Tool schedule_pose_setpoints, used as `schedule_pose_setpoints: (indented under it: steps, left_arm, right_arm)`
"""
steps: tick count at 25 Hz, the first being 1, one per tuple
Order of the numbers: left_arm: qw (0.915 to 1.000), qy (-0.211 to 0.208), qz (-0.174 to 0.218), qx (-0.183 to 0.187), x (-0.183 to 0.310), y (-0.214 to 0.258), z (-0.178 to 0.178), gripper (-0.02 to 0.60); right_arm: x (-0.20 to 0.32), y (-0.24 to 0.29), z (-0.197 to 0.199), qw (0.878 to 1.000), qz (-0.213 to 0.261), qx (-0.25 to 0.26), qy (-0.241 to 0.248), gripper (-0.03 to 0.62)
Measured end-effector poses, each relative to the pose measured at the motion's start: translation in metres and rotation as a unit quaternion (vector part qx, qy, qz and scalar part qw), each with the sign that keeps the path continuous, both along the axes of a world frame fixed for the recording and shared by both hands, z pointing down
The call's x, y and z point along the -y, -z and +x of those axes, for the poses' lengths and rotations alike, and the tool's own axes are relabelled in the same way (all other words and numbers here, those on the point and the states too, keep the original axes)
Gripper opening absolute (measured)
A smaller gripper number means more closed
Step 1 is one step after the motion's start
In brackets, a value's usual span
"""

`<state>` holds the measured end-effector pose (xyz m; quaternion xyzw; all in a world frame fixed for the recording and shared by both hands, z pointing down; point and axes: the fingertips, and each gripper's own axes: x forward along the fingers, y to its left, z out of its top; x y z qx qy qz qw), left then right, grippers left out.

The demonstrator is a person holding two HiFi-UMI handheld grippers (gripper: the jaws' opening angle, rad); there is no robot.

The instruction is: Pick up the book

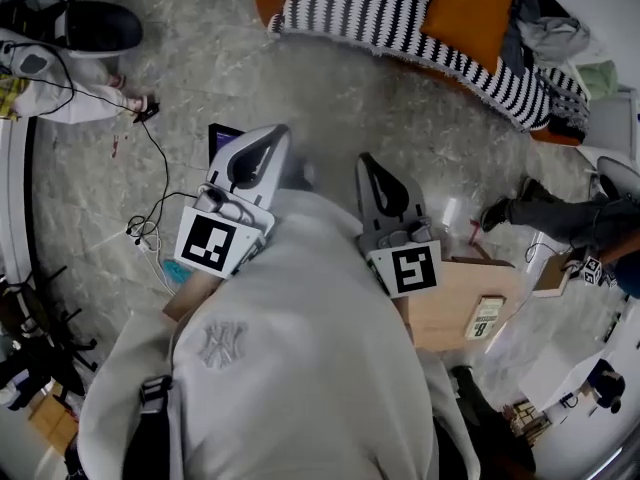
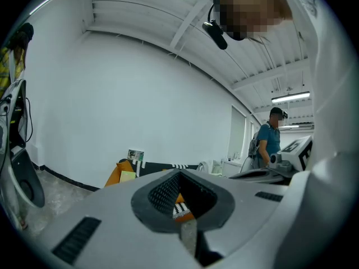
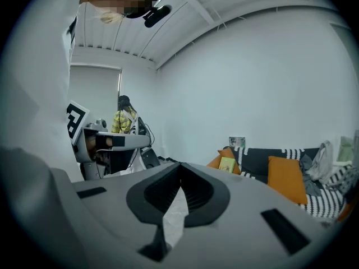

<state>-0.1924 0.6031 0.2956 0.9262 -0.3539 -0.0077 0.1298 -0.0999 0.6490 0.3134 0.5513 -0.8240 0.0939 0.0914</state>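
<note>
We hold two grippers out over the floor (image 1: 300, 88). The left gripper (image 1: 278, 138) and the right gripper (image 1: 368, 162) both have their jaws pressed together, empty. The book (image 1: 487, 316) lies flat on the wooden bench (image 1: 440, 308), near the right gripper.

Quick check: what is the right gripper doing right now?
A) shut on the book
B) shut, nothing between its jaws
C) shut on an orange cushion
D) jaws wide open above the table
B: in the right gripper view the right gripper has its jaws closed tip to tip on nothing, and the head view shows the book lying apart from it on the wooden table.
</note>
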Motion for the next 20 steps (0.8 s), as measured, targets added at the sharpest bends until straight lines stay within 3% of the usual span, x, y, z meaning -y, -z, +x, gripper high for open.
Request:
schedule_pose_setpoints:
  steps: [10,20]
  left_arm:
    - [0.9996,0.016,-0.022,0.006,0.019,-0.010,0.002,0.009]
    - [0.9995,0.016,-0.025,-0.010,0.087,-0.012,0.002,0.009]
  right_arm:
    - [0.018,-0.012,0.012,0.999,-0.022,0.040,0.008,0.017]
    - [0.081,-0.020,0.011,0.999,-0.036,0.017,-0.001,0.017]
